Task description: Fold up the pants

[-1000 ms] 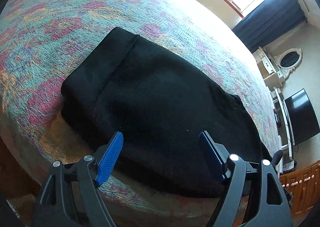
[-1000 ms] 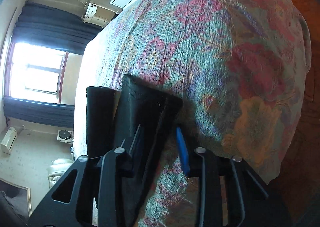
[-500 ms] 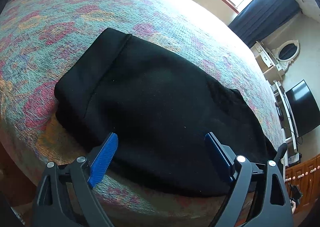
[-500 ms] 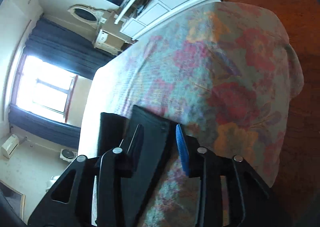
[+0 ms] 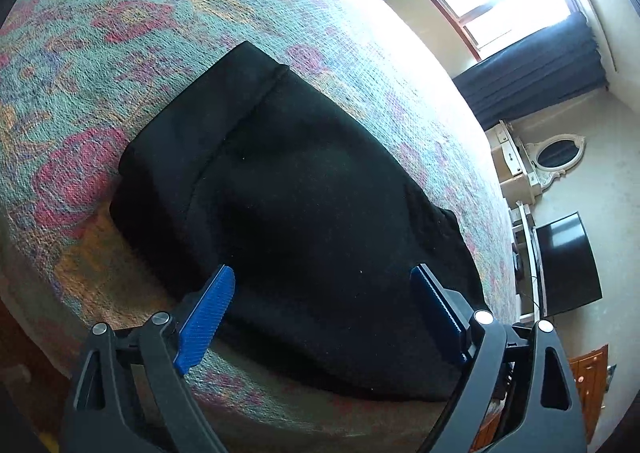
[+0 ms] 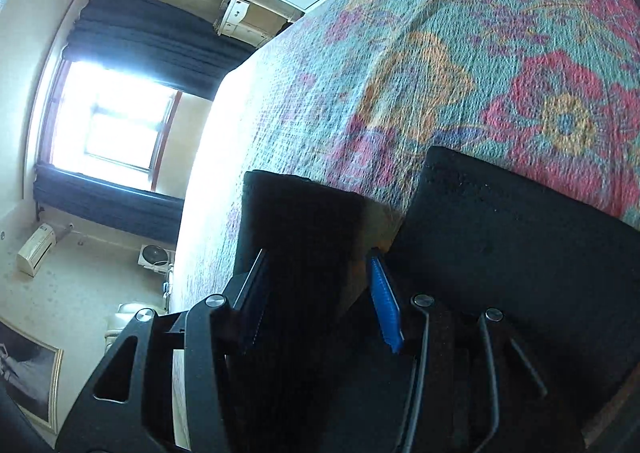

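Observation:
Black pants (image 5: 304,189) lie folded on a floral bedspread (image 5: 120,25). In the left wrist view my left gripper (image 5: 320,285) is open and empty, its blue pads (image 5: 206,307) spread wide just above the near edge of the pants. In the right wrist view my right gripper (image 6: 316,277) is partly open around one black leg end (image 6: 296,237); whether the pads press the cloth I cannot tell. A second black leg end (image 6: 520,237) lies to its right on the bedspread (image 6: 460,53).
The bed edge runs close below the left gripper, with dark floor (image 5: 24,353) beyond. A bright window with dark curtains (image 5: 532,69), a dresser with an oval mirror (image 5: 556,153) and a television (image 5: 568,265) stand past the far side.
My right gripper has moved over to the leg ends and its jaws have widened; one leg end now sits between them. My left gripper has tilted slightly and stays open over the pants.

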Tool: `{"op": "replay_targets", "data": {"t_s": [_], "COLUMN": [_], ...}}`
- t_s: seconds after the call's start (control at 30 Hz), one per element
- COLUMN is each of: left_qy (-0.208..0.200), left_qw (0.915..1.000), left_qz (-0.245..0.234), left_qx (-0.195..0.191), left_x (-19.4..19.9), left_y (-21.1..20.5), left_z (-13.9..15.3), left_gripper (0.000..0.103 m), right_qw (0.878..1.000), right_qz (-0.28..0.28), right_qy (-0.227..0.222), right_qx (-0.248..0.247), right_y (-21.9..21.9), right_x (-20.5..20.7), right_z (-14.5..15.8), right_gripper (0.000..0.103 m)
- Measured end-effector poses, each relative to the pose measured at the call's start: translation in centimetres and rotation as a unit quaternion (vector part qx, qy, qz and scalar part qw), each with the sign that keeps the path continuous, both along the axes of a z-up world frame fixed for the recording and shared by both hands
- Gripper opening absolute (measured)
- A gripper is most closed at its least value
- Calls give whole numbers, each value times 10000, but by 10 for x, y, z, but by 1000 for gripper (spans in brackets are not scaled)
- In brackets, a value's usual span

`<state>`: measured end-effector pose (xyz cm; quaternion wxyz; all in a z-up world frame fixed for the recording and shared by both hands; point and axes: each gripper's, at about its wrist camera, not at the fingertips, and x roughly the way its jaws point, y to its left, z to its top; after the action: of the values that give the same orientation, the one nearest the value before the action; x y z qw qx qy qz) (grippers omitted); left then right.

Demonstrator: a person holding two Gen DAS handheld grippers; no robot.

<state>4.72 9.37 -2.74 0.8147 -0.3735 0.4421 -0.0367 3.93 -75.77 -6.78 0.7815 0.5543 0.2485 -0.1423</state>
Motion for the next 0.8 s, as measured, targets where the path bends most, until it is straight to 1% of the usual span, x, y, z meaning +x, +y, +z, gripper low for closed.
{"op": "replay_targets", "data": {"t_s": [0.1, 0.13, 0.17, 0.2, 0.23, 0.27, 0.33, 0.4, 0.5, 0.6, 0.7, 0.77, 0.8], "left_qy": [-5, -5, -5, -7, -6, -3, 1, 0, 0, 8, 9, 1, -3], "left_qw": [9998, 9996, 9994, 9992, 9991, 9991, 9992, 9993, 9992, 9992, 9993, 9995, 9996], "left_qz": [66, 92, 118, 141, 153, 150, 114, 83, 81, 92, 101, 79, 59], "left_qx": [-205, -272, -330, -376, -404, -408, -388, -372, -386, -393, -370, -316, -283], "left_x": [-1, -1, -1, -1, 0, 0, 0, 1, 2, 1, 3, 3, 2], "left_y": [5, 6, 8, 9, 9, 9, 9, 8, 7, 9, 7, 6, 5], "left_z": [-2, -3, -4, -4, -5, -5, -4, -4, -3, -3, -3, -3, -2], "left_gripper": [88, 88, 88, 88, 88, 88, 88, 88, 88, 88, 88, 88, 88], "right_qw": [9998, 9997, 9996, 9994, 9992, 9995, 9998, 9997, 9986, 9969, 9959, 9958, 9961], "right_qz": [-47, -46, -15, 34, 74, 95, -19, -58, -89, -265, -571, -746, -781], "right_qy": [79, 80, 99, 181, 284, 262, 116, -64, -445, -649, -516, -254, -138], "right_qx": [-148, -207, -249, -283, -264, -165, -158, -247, -259, -369, -474, -468, -378], "right_y": [2, 4, 5, 6, 7, 8, 14, 17, 15, 11, 5, 1, -1], "right_x": [11, 14, 17, 25, 27, 27, 17, 4, -24, -65, -109, -129, -135], "right_z": [-2, -3, -3, -5, -8, -11, -9, 2, 23, 40, 38, 24, 13], "right_gripper": [47, 45, 40, 23, 9, 8, 8, 7, 7, 7, 6, 6, 6]}}
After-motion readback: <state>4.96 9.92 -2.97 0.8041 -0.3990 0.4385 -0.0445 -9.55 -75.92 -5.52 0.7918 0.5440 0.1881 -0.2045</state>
